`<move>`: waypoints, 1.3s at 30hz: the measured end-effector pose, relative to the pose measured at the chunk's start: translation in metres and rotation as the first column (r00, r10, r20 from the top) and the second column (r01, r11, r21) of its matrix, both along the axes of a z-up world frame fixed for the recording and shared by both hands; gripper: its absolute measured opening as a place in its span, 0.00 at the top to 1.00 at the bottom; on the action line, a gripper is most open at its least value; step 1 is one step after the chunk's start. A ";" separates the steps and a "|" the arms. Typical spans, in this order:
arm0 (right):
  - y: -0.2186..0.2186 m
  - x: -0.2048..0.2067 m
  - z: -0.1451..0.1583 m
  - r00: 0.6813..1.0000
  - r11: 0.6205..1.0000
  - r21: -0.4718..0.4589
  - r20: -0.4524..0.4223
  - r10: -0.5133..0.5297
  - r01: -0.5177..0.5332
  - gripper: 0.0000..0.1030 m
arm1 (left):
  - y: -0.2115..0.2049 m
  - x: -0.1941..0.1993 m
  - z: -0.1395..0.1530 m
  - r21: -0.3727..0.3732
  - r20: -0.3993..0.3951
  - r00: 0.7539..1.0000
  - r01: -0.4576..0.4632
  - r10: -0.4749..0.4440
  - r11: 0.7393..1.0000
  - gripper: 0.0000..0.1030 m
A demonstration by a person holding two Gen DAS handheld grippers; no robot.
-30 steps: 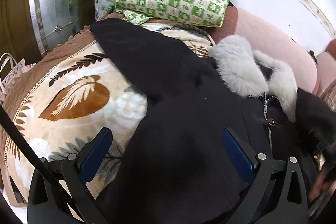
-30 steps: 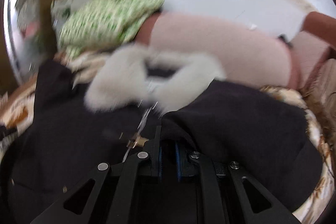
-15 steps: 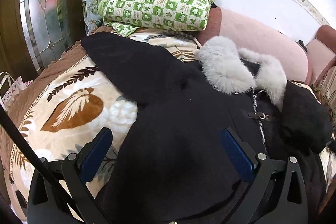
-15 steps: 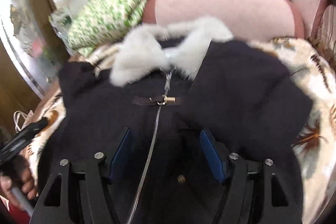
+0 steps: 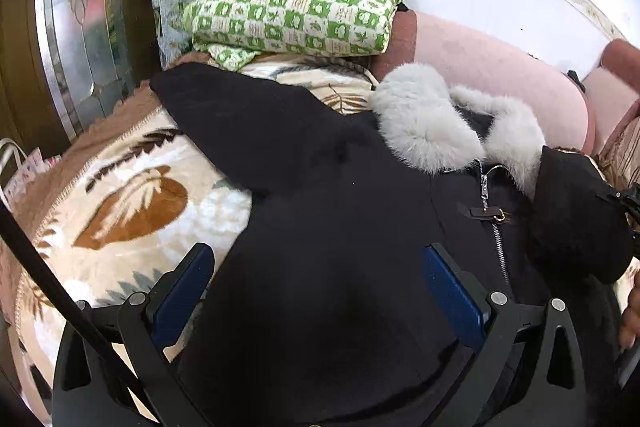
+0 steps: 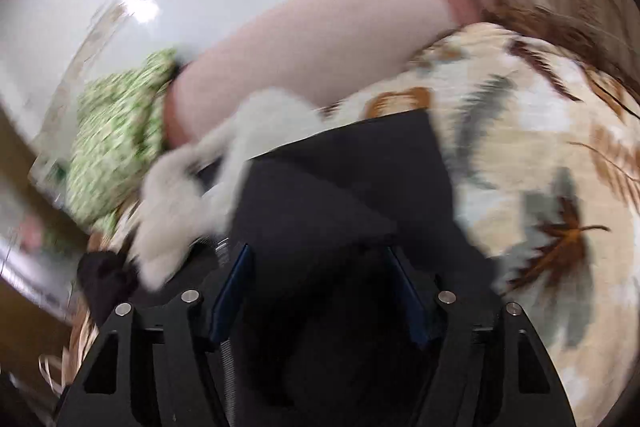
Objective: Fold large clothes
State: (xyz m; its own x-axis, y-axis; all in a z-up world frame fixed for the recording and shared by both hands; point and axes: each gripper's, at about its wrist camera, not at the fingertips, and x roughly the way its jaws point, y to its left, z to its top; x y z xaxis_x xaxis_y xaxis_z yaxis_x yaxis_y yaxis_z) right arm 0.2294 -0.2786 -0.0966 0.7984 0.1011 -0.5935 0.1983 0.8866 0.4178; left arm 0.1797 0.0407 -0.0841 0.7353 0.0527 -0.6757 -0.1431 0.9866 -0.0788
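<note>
A black coat [image 5: 328,227] with a grey fur collar [image 5: 432,115] lies face up on a leaf-print blanket [image 5: 120,203]. Its left sleeve [image 5: 240,115] stretches out toward the far left. Its right sleeve [image 5: 576,211] is folded in over the chest beside the zipper [image 5: 496,227]. My left gripper [image 5: 316,291] is open and hovers over the coat's left side. My right gripper [image 6: 324,291] is open, tilted, above the folded right sleeve [image 6: 352,195]; that view is blurred. The collar also shows in the right wrist view [image 6: 192,195].
A folded green checked quilt [image 5: 296,11] sits at the bed's far end beside a pink bolster [image 5: 500,75]. A mirrored wardrobe door [image 5: 88,19] stands on the left. A paper bag [image 5: 20,167] is beside the bed. A white wall is behind.
My right gripper let go of the right sleeve, opened, then swung right and tilted. The sleeve now rests folded over the chest. My left gripper stayed open and hardly moved.
</note>
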 end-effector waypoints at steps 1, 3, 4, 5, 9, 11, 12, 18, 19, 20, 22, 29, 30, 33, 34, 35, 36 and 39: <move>0.017 0.001 0.007 0.996 0.996 0.006 0.026 0.085 -0.085 0.30 | 0.001 0.001 -0.001 -0.014 -0.005 1.000 0.000 0.000 1.000 0.00; 0.049 0.000 0.019 0.947 0.946 0.080 0.104 0.305 -0.313 0.29 | 0.002 0.001 -0.002 -0.031 -0.009 1.000 0.003 -0.003 1.000 0.00; 0.057 0.000 0.021 0.915 0.909 0.125 0.130 0.382 -0.398 0.30 | 0.001 0.000 -0.003 -0.024 -0.007 1.000 0.006 -0.006 1.000 0.00; 0.066 0.001 0.023 0.879 0.865 0.166 0.151 0.451 -0.473 0.30 | -0.001 -0.001 -0.003 -0.018 -0.005 1.000 0.008 -0.008 1.000 0.00; 0.078 -0.009 0.025 0.880 0.881 0.069 0.128 0.457 -0.467 0.31 | -0.006 -0.003 -0.004 -0.021 0.004 1.000 0.030 -0.030 0.999 0.00; 0.066 -0.011 0.020 0.908 0.911 0.043 0.106 0.405 -0.411 0.31 | -0.011 -0.002 -0.003 -0.041 0.009 0.998 0.060 -0.060 0.997 0.00; 0.059 -0.011 0.019 0.916 0.917 0.056 0.103 0.388 -0.395 0.31 | -0.016 -0.003 0.000 -0.050 0.023 0.996 0.090 -0.088 0.995 0.00; 0.007 -0.016 0.017 0.944 0.920 0.222 0.152 0.294 -0.323 0.28 | -0.072 -0.020 0.023 0.065 0.131 0.954 0.263 -0.270 0.962 0.00; 0.001 -0.017 0.018 0.945 0.916 0.245 0.160 0.284 -0.316 0.28 | -0.086 -0.024 0.024 0.095 0.134 0.942 0.298 -0.309 0.950 0.00; -0.005 -0.018 0.019 0.949 0.915 0.262 0.168 0.269 -0.306 0.27 | -0.098 -0.025 0.025 0.113 0.130 0.932 0.326 -0.339 0.939 0.00; -0.012 -0.021 0.024 0.954 0.918 0.280 0.181 0.238 -0.282 0.24 | -0.120 -0.028 0.025 0.137 0.119 0.912 0.377 -0.393 0.916 0.00; -0.047 -0.036 0.025 0.975 0.937 0.296 0.176 0.137 -0.185 0.23 | -0.199 -0.029 0.026 0.230 0.101 0.824 0.526 -0.557 0.819 0.00; -0.052 -0.039 0.024 0.977 0.937 0.305 0.175 0.122 -0.171 0.23 | -0.206 -0.026 0.025 0.228 0.093 0.820 0.535 -0.565 0.813 0.00; -0.064 -0.043 0.023 0.980 0.936 0.321 0.174 0.094 -0.147 0.23 | -0.229 -0.015 0.016 0.238 0.065 0.805 0.561 -0.589 0.793 0.00; -0.067 -0.044 0.023 0.982 0.936 0.323 0.172 0.084 -0.136 0.23 | -0.235 -0.011 0.012 0.253 0.052 0.802 0.566 -0.595 0.785 0.00; -0.070 -0.045 0.022 0.983 0.937 0.325 0.169 0.073 -0.125 0.23 | -0.242 -0.008 0.006 0.270 0.036 0.798 0.572 -0.601 0.775 0.00; -0.072 -0.046 0.021 0.985 0.939 0.325 0.161 0.063 -0.113 0.23 | -0.248 -0.005 0.000 0.283 0.017 0.794 0.579 -0.608 0.765 0.00; -0.077 -0.044 0.017 0.989 0.939 0.332 0.140 0.044 -0.089 0.23 | -0.260 0.006 -0.016 0.323 -0.040 0.798 0.580 -0.602 0.748 0.04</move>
State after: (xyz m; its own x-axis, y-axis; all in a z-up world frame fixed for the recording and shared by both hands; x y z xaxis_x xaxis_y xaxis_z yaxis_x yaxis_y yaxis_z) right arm 0.1857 -0.3559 -0.0800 0.8500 0.3322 -0.4089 0.0689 0.6994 0.7114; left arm 0.1852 -0.2188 -0.1002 0.7283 -0.2129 -0.6513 0.4711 0.8458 0.2503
